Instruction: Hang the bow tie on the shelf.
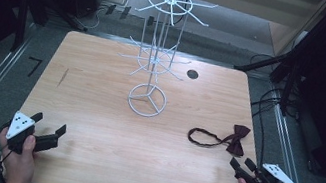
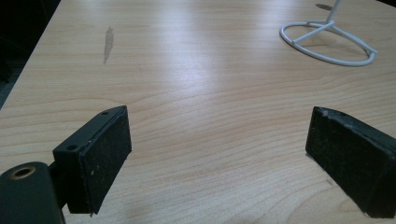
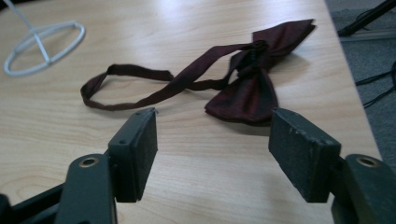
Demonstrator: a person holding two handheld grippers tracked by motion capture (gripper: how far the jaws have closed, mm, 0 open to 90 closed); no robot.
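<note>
A dark red bow tie with a looped strap lies flat on the wooden table at the right. My right gripper sits just in front of it near the right front corner, open, with nothing between its jaws. In the right gripper view the bow tie lies just beyond the pads, its strap trailing left. A white wire display stand rises from the table's middle. My left gripper rests open at the left front corner, and its view shows bare wood between its pads.
The stand's ring base lies far right in the left gripper view, and its ring base is at top left in the right gripper view. A round cable hole is behind the stand. Black tripod legs and cables crowd the floor at the right.
</note>
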